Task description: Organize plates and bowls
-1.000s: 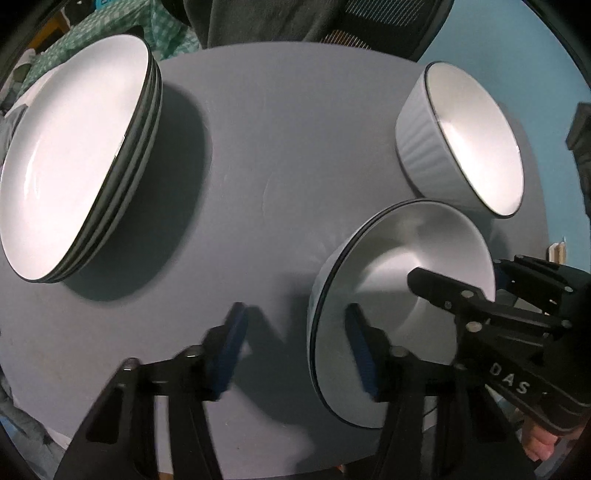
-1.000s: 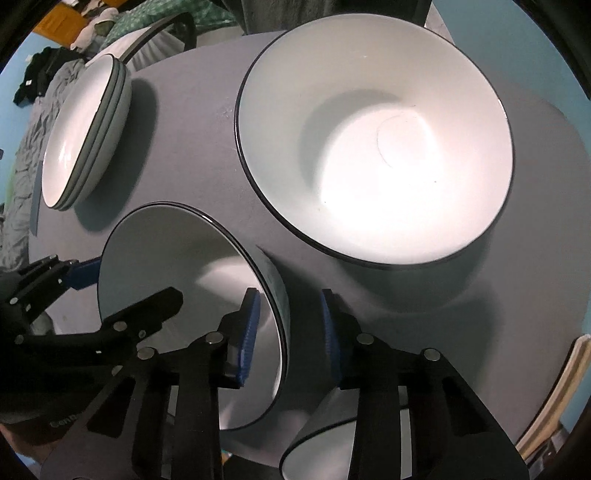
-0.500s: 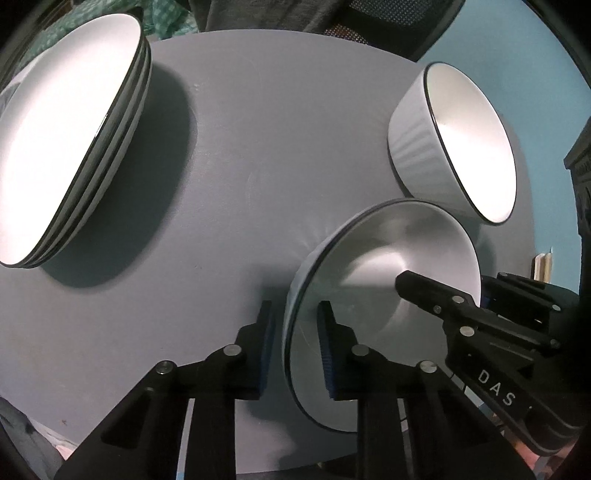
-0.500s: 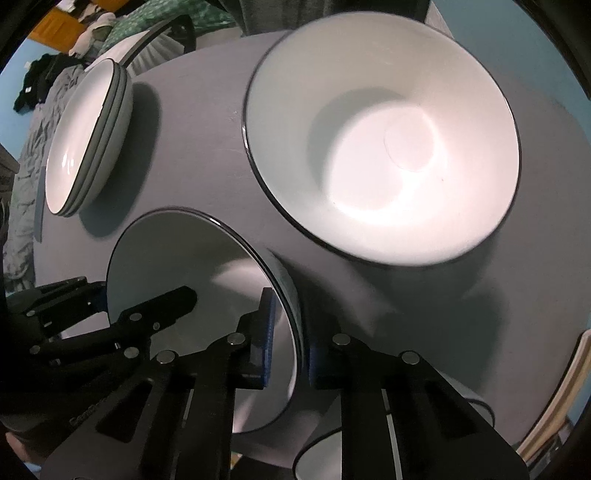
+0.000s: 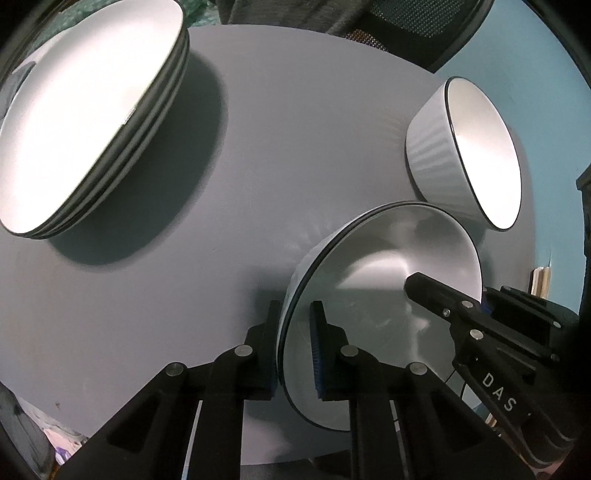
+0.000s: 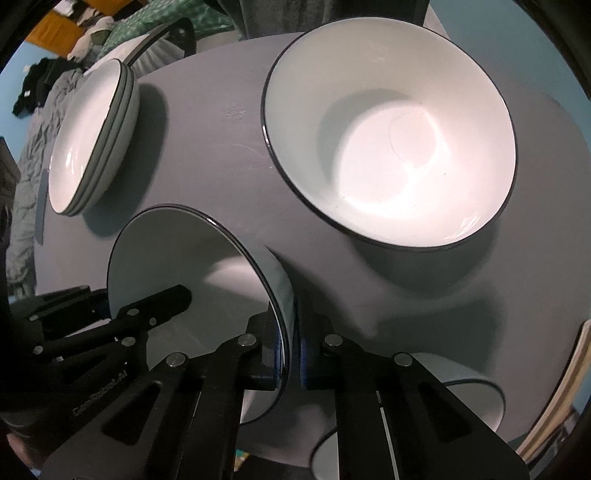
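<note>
A white bowl with a dark rim (image 5: 373, 280) sits on the round grey table (image 5: 280, 140). My left gripper (image 5: 293, 347) is shut on its near-left rim. My right gripper (image 6: 290, 354) is shut on the opposite rim of the same bowl (image 6: 192, 258), and its fingers (image 5: 443, 306) show inside the bowl in the left wrist view. A second, ribbed white bowl (image 5: 476, 151) stands just behind it; it fills the right wrist view (image 6: 399, 144). A stack of white plates (image 5: 88, 110) lies at the far left of the table, also in the right wrist view (image 6: 88, 140).
A third white bowl (image 6: 458, 384) sits partly hidden under my right gripper near the table's front edge. A dark chair (image 5: 417, 22) stands behind the table. Cloth and clutter (image 6: 92, 40) lie beyond the plates.
Both grippers have closed from open onto opposite rims of the near bowl. The left gripper moved right onto the rim, and both views have shifted slightly.
</note>
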{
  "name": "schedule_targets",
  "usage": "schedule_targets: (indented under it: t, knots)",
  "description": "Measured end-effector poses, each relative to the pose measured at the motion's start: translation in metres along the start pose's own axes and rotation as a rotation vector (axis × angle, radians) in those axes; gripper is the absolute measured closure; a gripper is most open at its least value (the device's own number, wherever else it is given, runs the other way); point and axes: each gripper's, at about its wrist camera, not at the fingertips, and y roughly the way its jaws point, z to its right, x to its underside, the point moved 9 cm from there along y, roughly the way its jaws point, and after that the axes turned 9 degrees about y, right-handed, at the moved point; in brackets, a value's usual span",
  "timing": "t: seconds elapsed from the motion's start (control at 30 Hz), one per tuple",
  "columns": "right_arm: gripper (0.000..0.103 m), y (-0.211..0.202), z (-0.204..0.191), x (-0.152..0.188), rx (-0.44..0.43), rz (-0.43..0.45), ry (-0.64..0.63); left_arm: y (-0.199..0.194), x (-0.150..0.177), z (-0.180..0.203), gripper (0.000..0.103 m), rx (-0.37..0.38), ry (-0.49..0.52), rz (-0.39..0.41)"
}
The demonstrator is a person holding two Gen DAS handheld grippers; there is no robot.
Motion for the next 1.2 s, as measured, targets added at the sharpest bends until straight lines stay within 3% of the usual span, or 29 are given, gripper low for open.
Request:
schedule_targets:
  t: [0.2, 0.6, 0.77, 0.97, 1.2]
  knots:
    - [0.095, -0.015, 0.0, -0.001, -0.005, 0.015, 0.013, -0.004, -0.007, 0.005, 0.089, 0.007, -0.001, 0.006]
    - [0.096, -0.08, 0.02, -0.016, -0.008, 0.081, 0.033, -0.063, -0.039, 0.026, 0.089, -0.002, 0.096, 0.101]
    - [0.095, -0.085, 0.01, -0.019, 0.005, 0.125, 0.043, -0.073, -0.06, 0.039, 0.089, 0.013, 0.121, 0.129]
    - [0.095, -0.094, 0.021, -0.036, 0.017, 0.163, 0.063, -0.075, -0.097, 0.057, 0.089, 0.019, 0.16, 0.157]
    - [0.096, -0.096, 0.036, -0.061, 0.029, 0.177, 0.104, -0.066, -0.118, 0.072, 0.089, 0.019, 0.188, 0.144]
